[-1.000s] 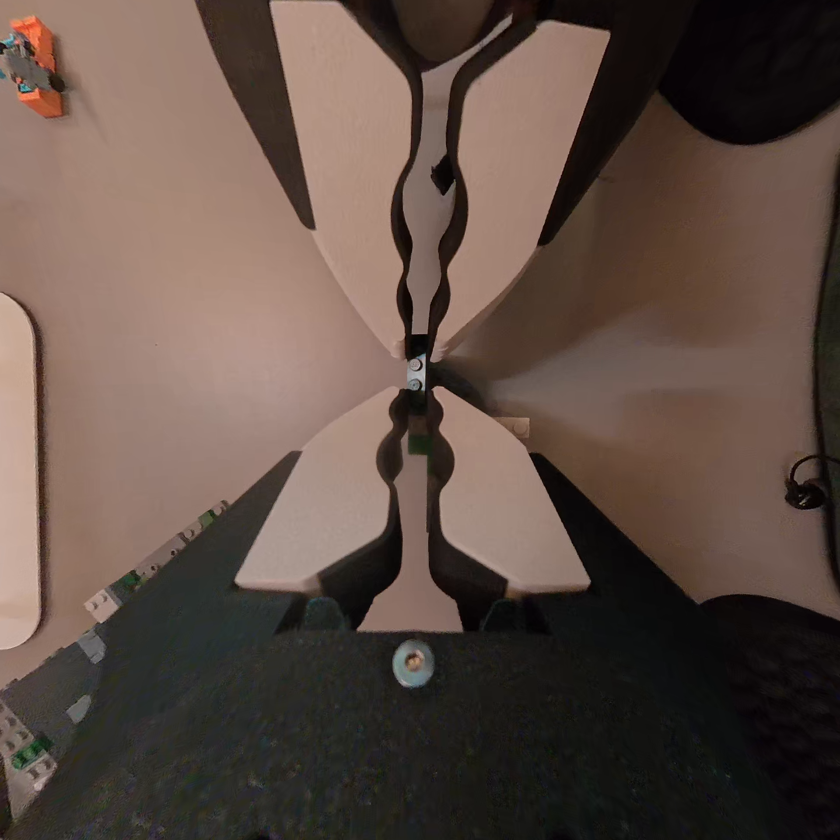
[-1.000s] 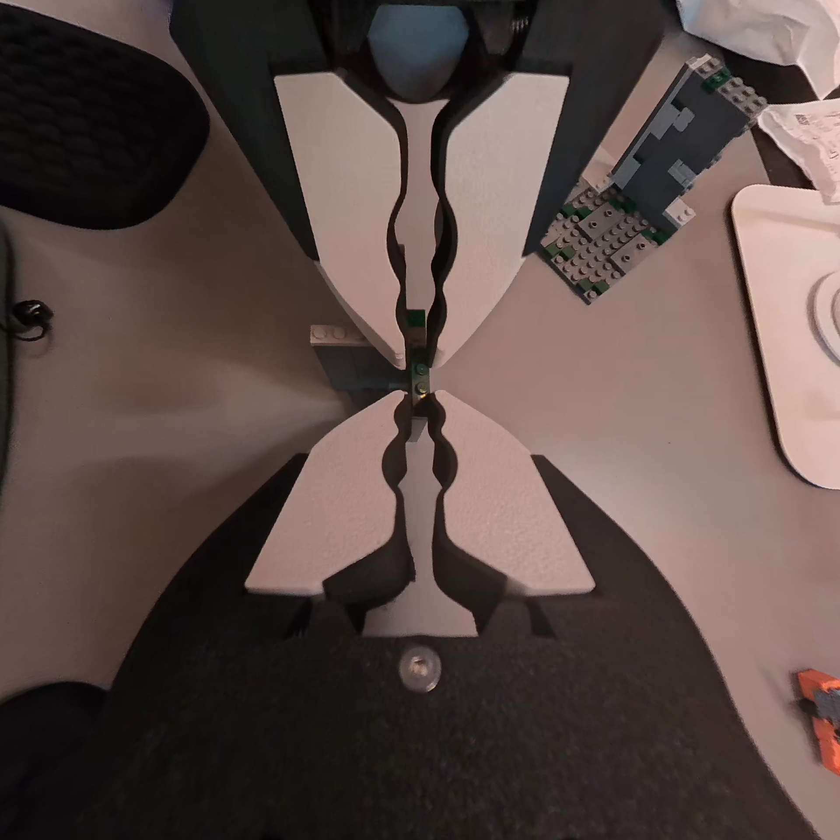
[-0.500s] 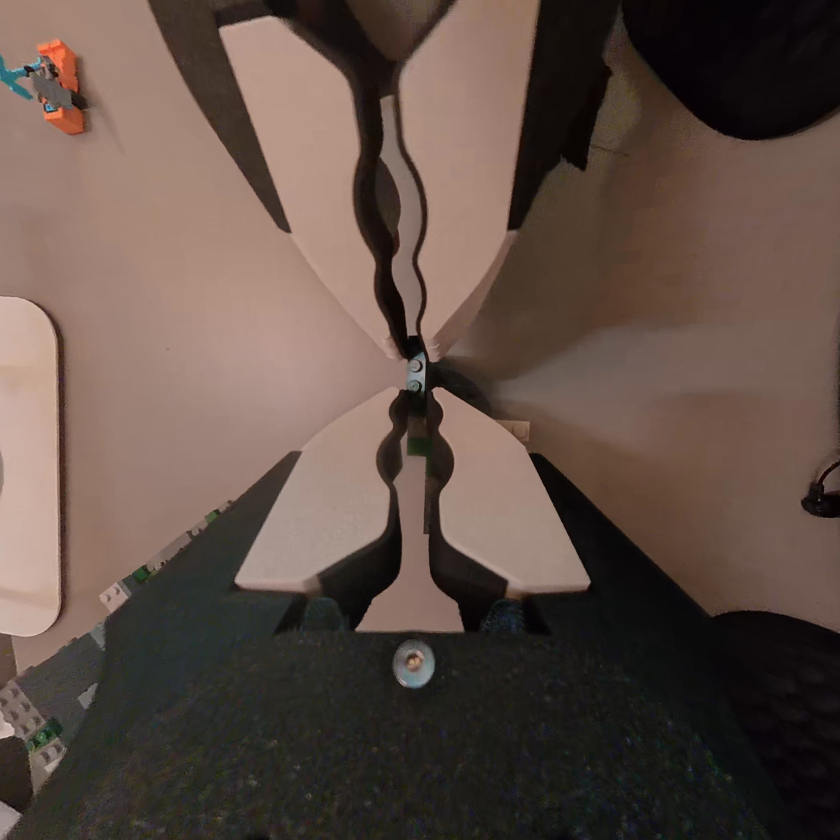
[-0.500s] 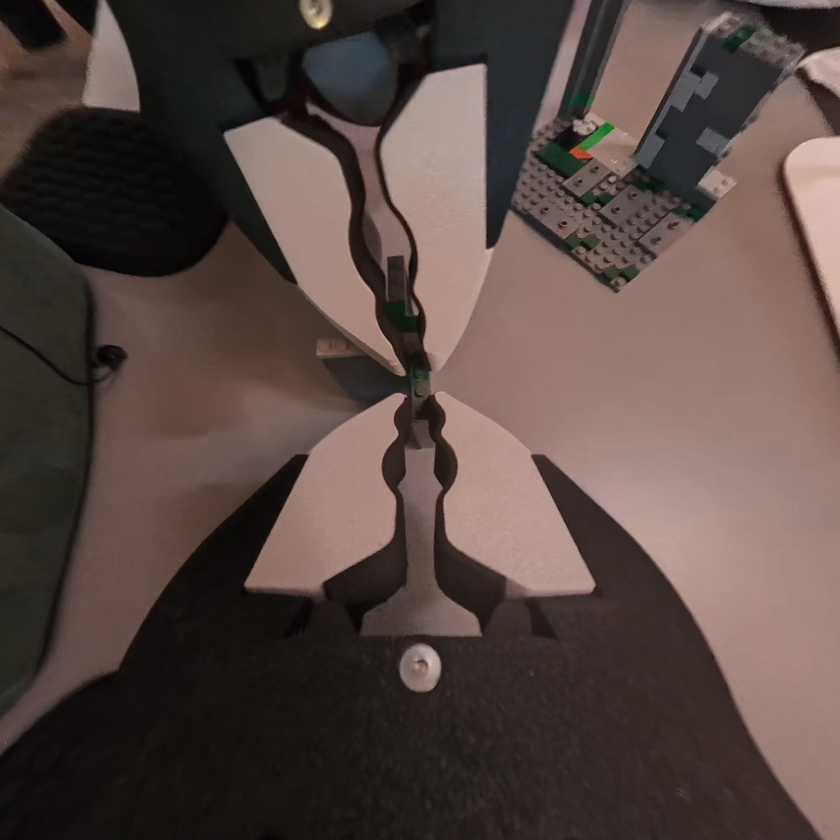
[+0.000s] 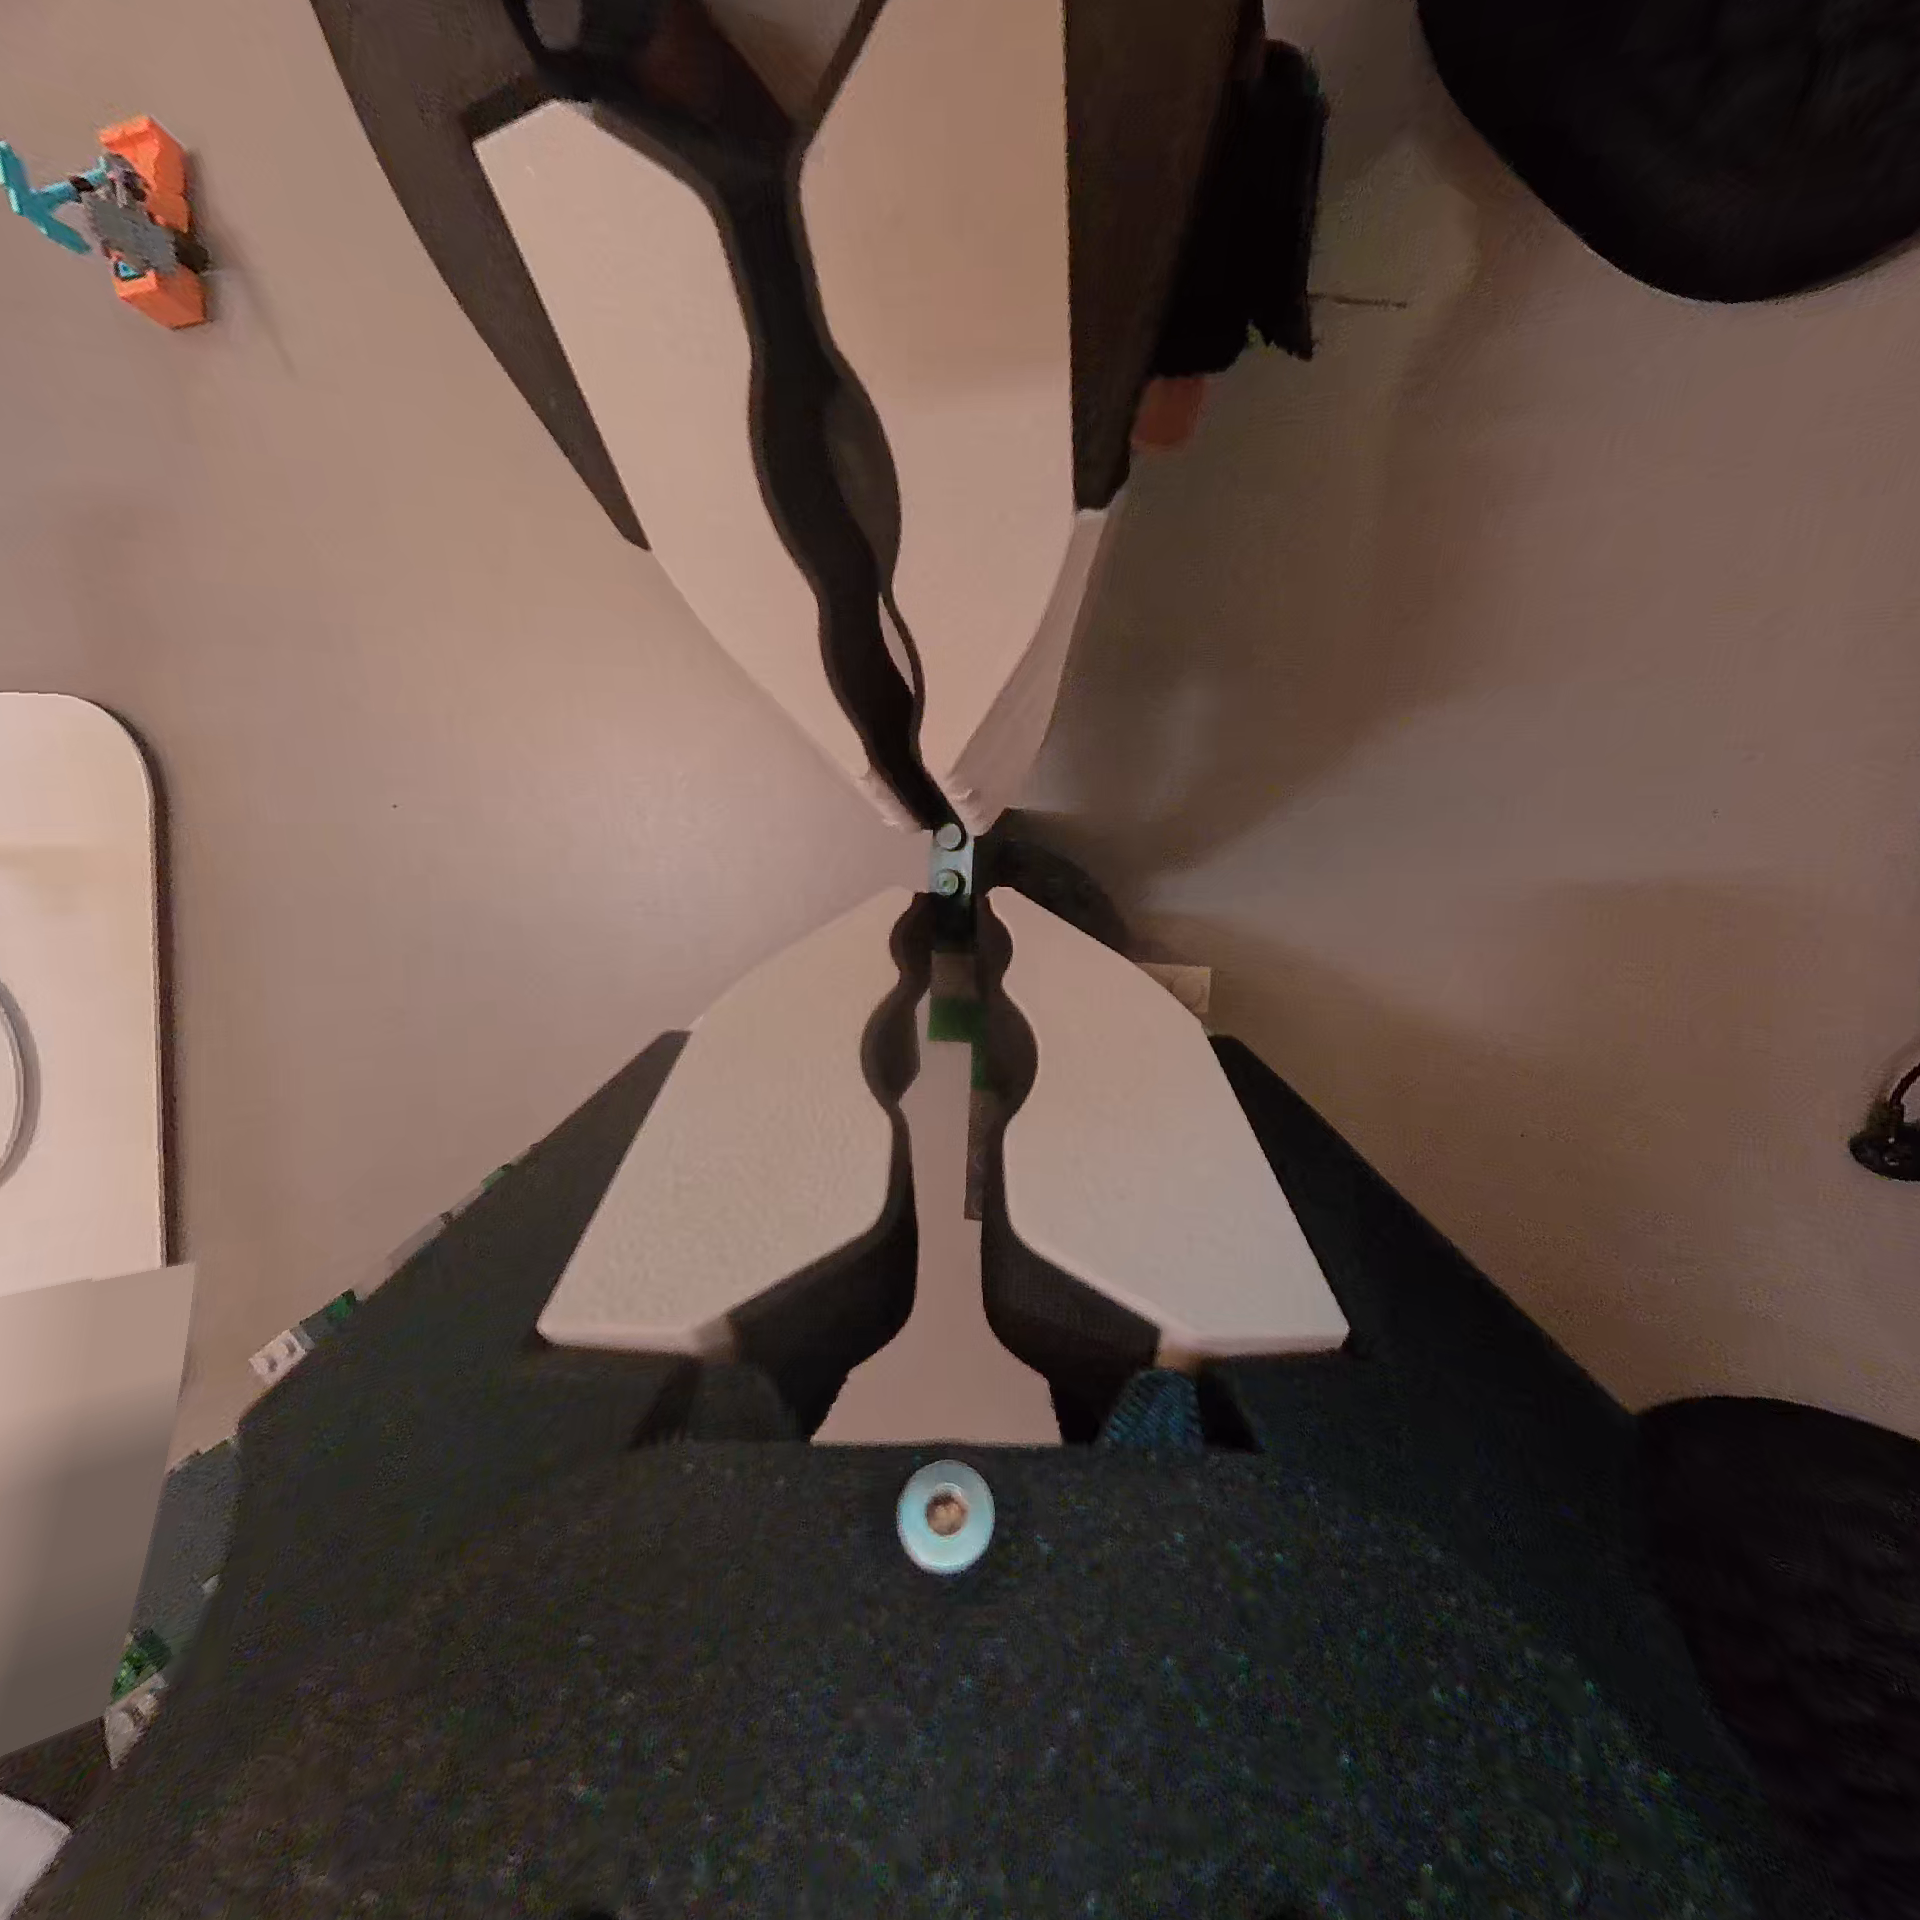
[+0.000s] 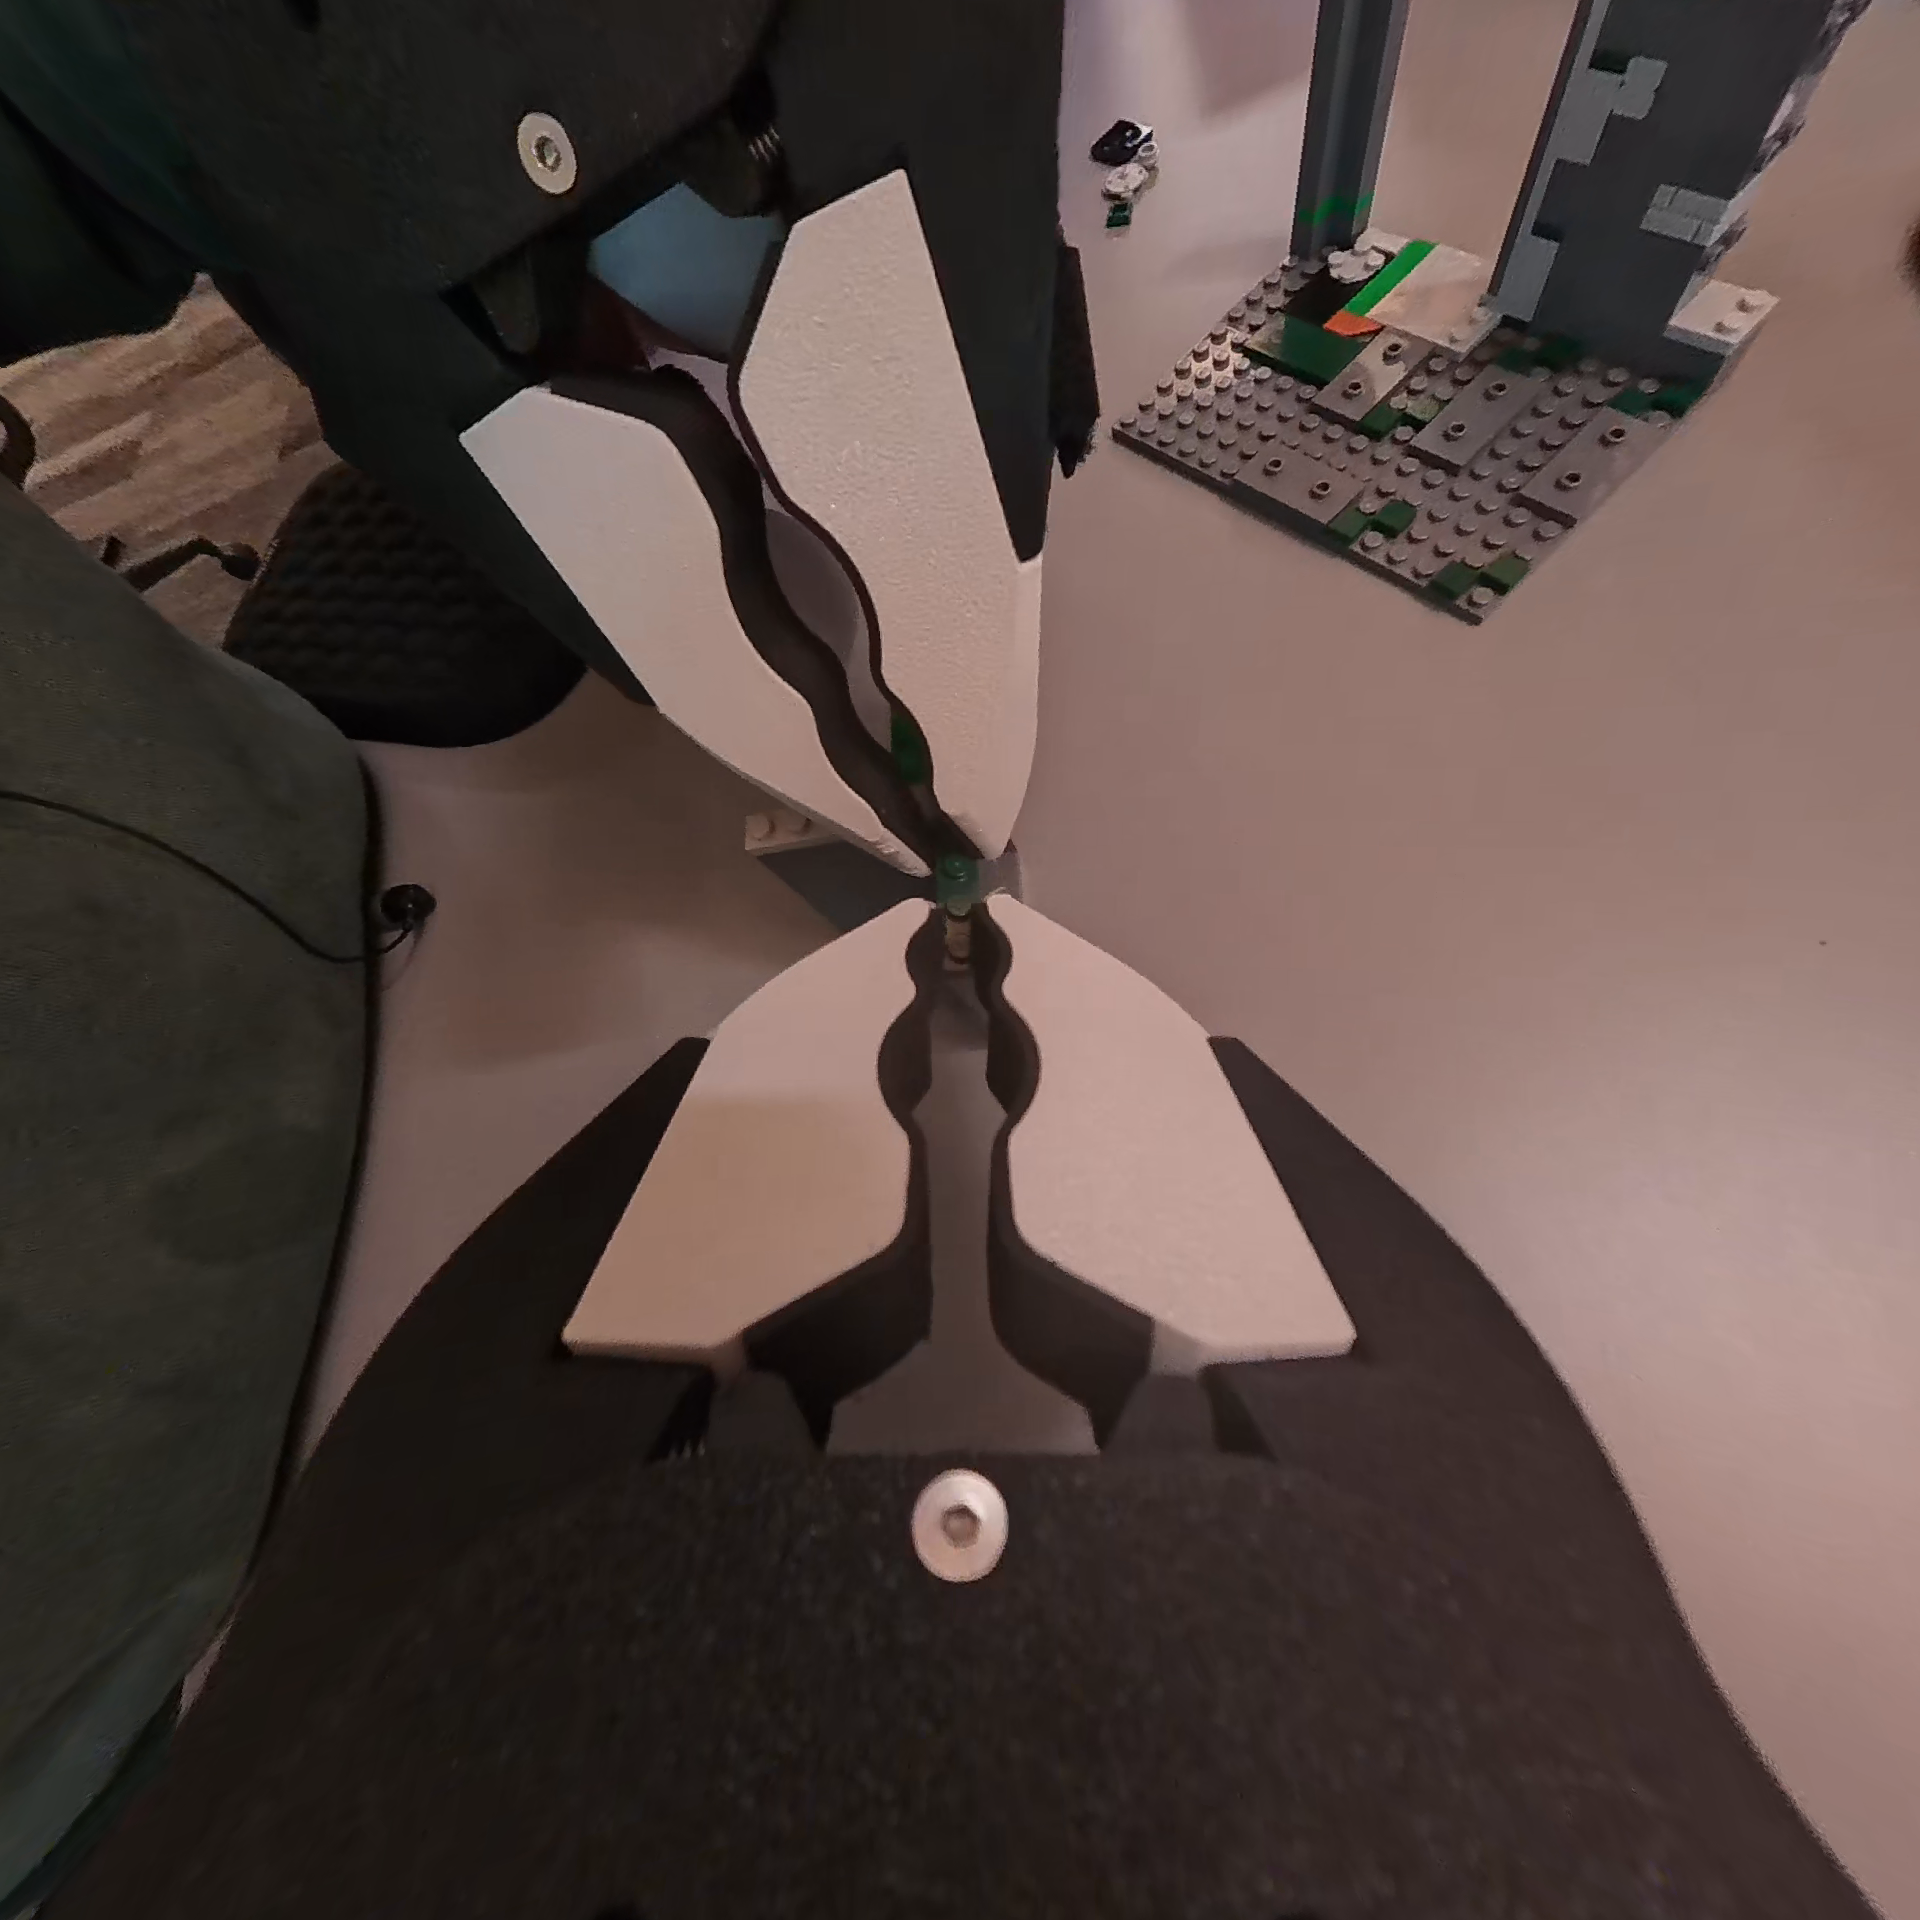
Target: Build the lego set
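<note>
Tip to tip above the counter (image 6: 1455, 935), left tongs (image 5: 951, 894) and right tongs (image 6: 956, 914) each clamp one end of a small brick strip (image 5: 952, 860); the walled grey build (image 6: 1455, 416) stands well apart, apparently unfinished.

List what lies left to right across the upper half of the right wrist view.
Dark green fabric → black mesh cushion → left gripper pinching a small green Lego piece → grey studded Lego baseplate with grey walls.
</note>
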A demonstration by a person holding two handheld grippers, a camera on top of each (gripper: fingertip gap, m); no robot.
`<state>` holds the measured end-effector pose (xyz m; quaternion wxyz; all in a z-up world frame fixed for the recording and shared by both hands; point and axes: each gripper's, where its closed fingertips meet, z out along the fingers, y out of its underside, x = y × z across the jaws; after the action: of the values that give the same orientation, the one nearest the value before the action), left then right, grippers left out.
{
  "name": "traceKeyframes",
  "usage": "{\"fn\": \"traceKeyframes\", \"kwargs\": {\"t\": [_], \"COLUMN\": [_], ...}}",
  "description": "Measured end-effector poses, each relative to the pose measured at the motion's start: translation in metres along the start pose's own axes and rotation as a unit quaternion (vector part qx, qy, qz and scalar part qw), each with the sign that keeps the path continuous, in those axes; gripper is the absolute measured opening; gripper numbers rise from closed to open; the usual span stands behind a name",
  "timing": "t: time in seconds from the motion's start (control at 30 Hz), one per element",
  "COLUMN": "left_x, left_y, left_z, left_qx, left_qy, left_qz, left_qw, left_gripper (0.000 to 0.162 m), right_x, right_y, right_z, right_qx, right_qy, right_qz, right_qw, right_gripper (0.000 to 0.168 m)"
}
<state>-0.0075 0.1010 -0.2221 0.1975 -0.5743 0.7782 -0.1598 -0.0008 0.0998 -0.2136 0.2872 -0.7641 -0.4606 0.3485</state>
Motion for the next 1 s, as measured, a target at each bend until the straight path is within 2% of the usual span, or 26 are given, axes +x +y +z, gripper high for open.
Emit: {"fn": "traceKeyframes", "kwargs": {"t": [0.63, 1.0], "left_x": [-0.0002, 0.0006], "left_y": [-0.0004, -0.0068], "left_z": [0.0001, -0.0080], "left_qx": [0.005, 0.068], "left_qy": [-0.003, 0.070], "left_qz": [-0.001, -0.070], "left_qw": [1.000, 0.993], "left_gripper": [0.007, 0.008], "right_x": [0.0000, -0.0010], "right_y": [0.0014, 0.0018], "right_z": [0.0007, 0.0016], "right_qx": [-0.030, -0.042], "right_qy": [0.018, 0.045], "right_qz": [-0.031, -0.072], "right_qw": [0.999, 0.995], "right_gripper": [0.004, 0.005]}}
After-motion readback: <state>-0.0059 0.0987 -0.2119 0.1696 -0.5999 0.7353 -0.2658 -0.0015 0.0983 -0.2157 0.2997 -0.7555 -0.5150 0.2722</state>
